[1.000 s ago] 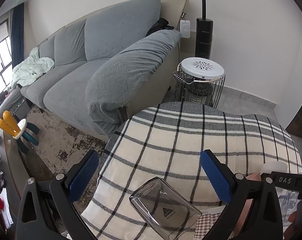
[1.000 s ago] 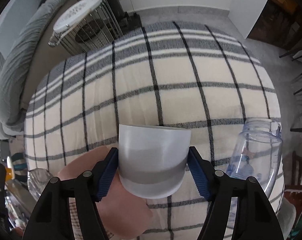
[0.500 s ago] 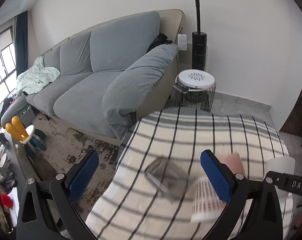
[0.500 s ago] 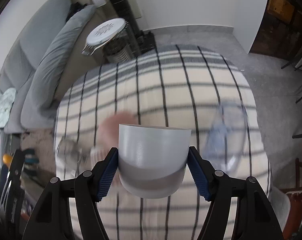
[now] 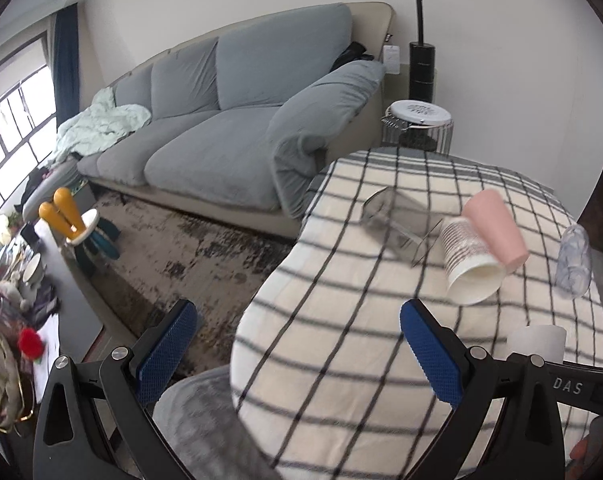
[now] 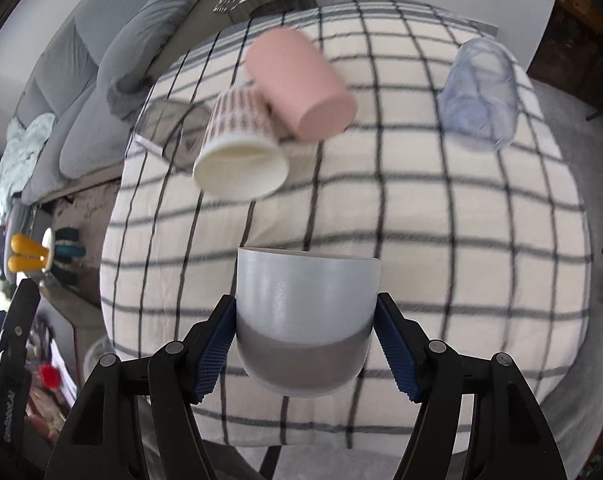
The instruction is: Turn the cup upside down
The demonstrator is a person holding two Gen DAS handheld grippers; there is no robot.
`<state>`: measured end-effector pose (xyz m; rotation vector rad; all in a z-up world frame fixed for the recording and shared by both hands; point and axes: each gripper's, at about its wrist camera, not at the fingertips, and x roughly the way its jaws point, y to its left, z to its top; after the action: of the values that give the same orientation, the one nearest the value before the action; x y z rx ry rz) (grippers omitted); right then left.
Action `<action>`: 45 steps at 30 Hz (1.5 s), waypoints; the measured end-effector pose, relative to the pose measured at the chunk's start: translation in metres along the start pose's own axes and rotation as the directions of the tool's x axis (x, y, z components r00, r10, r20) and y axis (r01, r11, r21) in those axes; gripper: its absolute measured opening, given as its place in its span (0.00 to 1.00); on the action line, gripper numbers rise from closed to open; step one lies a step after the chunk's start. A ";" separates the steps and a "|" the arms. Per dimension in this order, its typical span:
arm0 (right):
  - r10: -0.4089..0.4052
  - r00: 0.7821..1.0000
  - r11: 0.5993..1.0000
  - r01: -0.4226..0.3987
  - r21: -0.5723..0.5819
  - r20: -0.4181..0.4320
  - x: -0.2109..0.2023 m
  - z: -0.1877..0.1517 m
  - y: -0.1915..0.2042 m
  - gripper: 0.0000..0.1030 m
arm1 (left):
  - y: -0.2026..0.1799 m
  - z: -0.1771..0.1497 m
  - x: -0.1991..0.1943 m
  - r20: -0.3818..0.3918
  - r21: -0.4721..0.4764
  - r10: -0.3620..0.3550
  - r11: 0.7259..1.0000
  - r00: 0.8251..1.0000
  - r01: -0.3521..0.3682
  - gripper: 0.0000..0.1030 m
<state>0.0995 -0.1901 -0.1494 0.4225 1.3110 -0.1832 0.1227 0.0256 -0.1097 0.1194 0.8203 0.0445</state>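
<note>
the right gripper [image 6: 306, 342] is clenched on the grey cup [image 6: 307, 320], held up above the checked cloth [image 6: 421, 200], rim toward 12 o'clock. the left gripper [image 5: 297, 350] hangs released. best to roll the wrist slowly, clear of the pink cup [image 6: 299, 84] at 12 o'clock.
</note>
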 end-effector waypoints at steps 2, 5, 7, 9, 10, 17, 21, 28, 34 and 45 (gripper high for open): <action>0.002 1.000 1.000 -0.002 -0.001 -0.006 0.009 -0.006 0.005 0.67 | 0.007 -0.007 0.003 -0.002 -0.009 0.008 1.000 1.000 -0.008 1.00; -0.010 1.000 1.000 0.010 -0.005 -0.007 0.020 -0.011 0.008 0.67 | 0.015 -0.014 0.010 -0.010 -0.018 0.007 1.000 1.000 -0.007 1.00; -0.017 1.000 1.000 0.017 0.001 -0.008 0.027 -0.013 0.009 0.67 | 0.016 -0.016 0.015 -0.014 -0.020 0.001 1.000 1.000 -0.002 1.00; -0.021 1.000 1.000 0.021 -0.005 0.001 0.030 -0.013 0.013 0.67 | 0.016 -0.018 0.018 -0.015 -0.019 -0.004 1.000 1.000 0.004 1.00; -0.023 1.000 1.000 0.023 -0.008 0.003 0.030 -0.012 0.014 0.67 | 0.016 -0.018 0.019 -0.016 -0.019 -0.006 1.000 1.000 0.006 1.00; -0.020 1.000 1.000 0.020 -0.018 0.016 0.024 -0.011 0.009 0.86 | 0.008 -0.019 0.013 -0.007 -0.015 -0.030 0.999 1.000 0.030 1.00; 0.026 0.998 1.000 -0.026 0.002 0.053 0.001 -0.019 -0.003 0.86 | -0.001 -0.020 -0.004 0.025 0.006 -0.086 0.996 0.996 0.086 1.00; -0.096 0.942 0.995 0.084 0.051 0.323 -0.094 -0.057 -0.046 0.89 | -0.037 -0.038 -0.055 0.165 0.065 -0.335 0.942 0.928 0.328 1.00; -0.188 0.864 0.982 0.160 0.100 0.466 -0.135 -0.091 -0.074 0.89 | -0.083 -0.086 -0.058 0.246 0.156 -0.488 0.872 0.837 0.463 1.00; -0.215 0.803 0.976 0.152 0.158 0.555 -0.115 -0.109 -0.111 0.90 | -0.131 -0.116 -0.012 0.204 0.169 -0.440 0.896 0.874 0.412 0.91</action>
<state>-0.0678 -0.2597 -0.0823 0.2941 0.7432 -0.5076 0.0292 -0.0954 -0.1956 0.0531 0.5930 -0.4332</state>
